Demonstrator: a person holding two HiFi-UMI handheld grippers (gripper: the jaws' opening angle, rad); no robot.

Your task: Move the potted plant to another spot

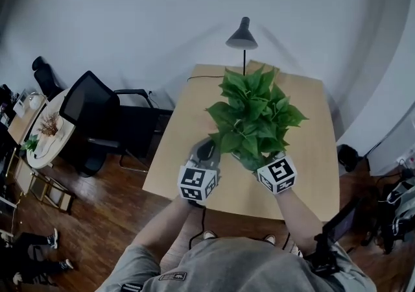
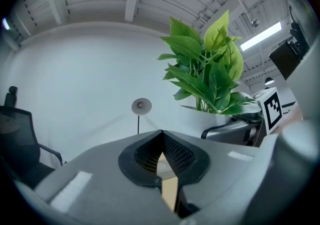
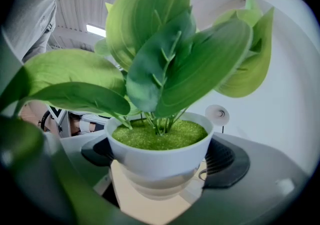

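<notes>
Right tongs [image 3: 162, 158] clamp the white pot of the potted plant [image 3: 159, 145] near the worktop's [image 1: 306, 122] front edge; left tongs [image 2: 161, 139] closed, empty, just beside

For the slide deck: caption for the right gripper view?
Right tongs grip the potted plant by its white pot, leaves filling the frame.

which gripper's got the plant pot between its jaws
The right gripper: the white pot sits clamped between its jaws. The left gripper has its jaws together with nothing between them.
</notes>
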